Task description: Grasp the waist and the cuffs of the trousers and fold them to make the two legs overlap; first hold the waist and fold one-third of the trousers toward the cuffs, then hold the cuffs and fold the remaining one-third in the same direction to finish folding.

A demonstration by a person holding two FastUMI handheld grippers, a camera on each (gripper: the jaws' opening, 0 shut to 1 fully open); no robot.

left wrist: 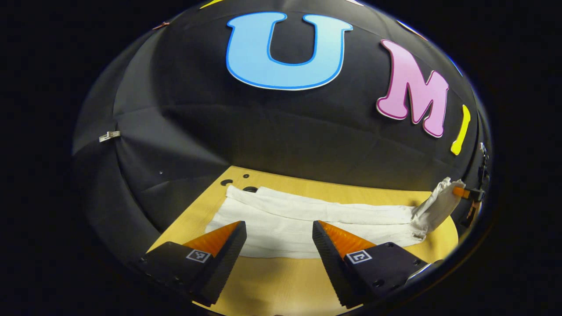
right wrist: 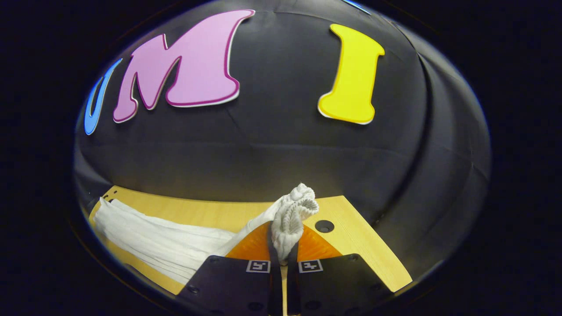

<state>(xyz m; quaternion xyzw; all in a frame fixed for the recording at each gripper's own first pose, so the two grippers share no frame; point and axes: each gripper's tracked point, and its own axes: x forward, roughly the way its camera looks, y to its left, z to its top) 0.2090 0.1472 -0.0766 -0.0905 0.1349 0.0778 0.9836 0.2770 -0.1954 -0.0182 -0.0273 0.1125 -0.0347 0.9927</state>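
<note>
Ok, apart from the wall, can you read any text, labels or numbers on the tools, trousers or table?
None readable.
On the left tool: two square markers, coded patterns rather than words.
On the right tool: two more such markers.
On the trousers and table: no print visible.

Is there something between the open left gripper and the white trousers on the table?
Nothing visible. The left gripper hangs open just in front of the trousers, with only bare table below it. The right gripper already pinches one end.

A black cloth wall (left wrist: 281, 131) backs a light wooden table (left wrist: 272, 281).
</note>
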